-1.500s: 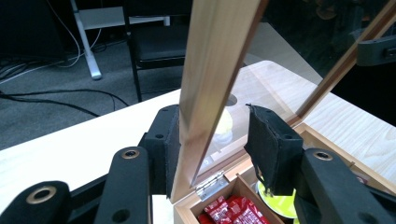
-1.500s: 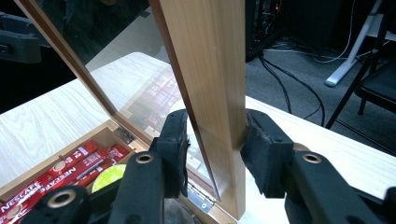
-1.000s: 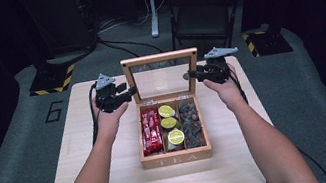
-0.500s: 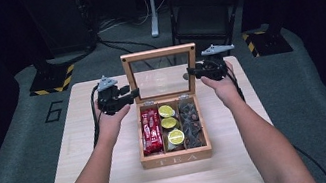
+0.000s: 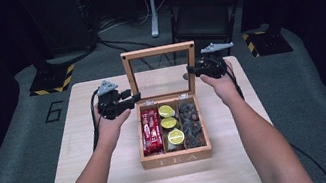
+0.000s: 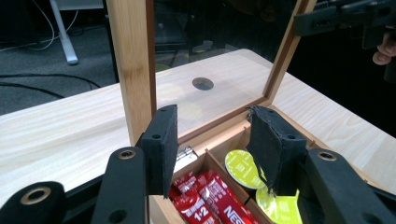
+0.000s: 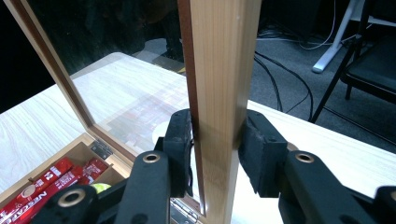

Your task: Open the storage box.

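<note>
- Left of the frame in the high view: the left gripper (image 5: 137,96) hovers beside the left edge of the light wooden tea box (image 5: 177,159). Its jaws are apart with nothing pinched between them. Its own view puts the left gripper (image 6: 212,140) above the box's back left corner, with the lid's left upright (image 6: 133,56) just behind one jaw.
- Centre: the box sits mid-frame on the pale wooden surface (image 5: 116,181). Its glass-paned wooden lid (image 5: 158,50) now stands a touch higher and straighter than a second ago.
- That small rise looks to me like the opening swing finishing, with the lid near its stop.
- Inside, left to right: red foil sachets (image 5: 150,132), round green-topped capsules (image 5: 169,123) and dark wrapped pieces (image 5: 191,122), all now within reach.
- Right of centre: the right gripper (image 5: 189,71) is clamped on the lid's right upright, and both pads press the wood in its own view (image 7: 217,140).
- Neither hand has really travelled in the last second, so this is a hold. I'd expect a careful release next, because a lid let go too early could drop back onto the box.
</note>
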The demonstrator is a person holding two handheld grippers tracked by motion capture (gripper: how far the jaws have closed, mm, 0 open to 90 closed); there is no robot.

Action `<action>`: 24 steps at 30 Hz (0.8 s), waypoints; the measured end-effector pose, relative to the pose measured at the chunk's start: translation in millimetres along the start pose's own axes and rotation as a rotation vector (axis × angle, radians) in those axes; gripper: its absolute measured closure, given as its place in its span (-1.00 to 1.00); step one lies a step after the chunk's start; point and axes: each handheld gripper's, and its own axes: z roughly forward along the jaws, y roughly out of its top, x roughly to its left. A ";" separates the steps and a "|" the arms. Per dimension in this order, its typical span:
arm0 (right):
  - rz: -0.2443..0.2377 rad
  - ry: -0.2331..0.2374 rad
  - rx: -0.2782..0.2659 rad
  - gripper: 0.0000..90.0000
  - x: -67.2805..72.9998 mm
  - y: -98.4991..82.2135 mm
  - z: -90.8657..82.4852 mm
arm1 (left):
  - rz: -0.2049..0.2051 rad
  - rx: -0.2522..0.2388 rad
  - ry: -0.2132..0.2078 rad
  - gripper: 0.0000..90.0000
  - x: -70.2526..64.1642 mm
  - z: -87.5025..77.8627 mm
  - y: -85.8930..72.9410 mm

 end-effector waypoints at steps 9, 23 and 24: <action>0.007 -0.009 0.018 0.44 -3.0 3.8 5.0 | -0.004 -0.004 -0.007 0.14 1.1 -11.8 -8.6; 0.030 -0.004 0.016 0.45 -6.5 4.4 8.5 | -0.029 -0.013 -0.030 0.11 0.1 -26.6 -22.3; 0.030 -0.003 0.018 0.45 -6.7 4.8 8.7 | -0.031 -0.012 -0.031 0.10 0.1 -27.3 -23.0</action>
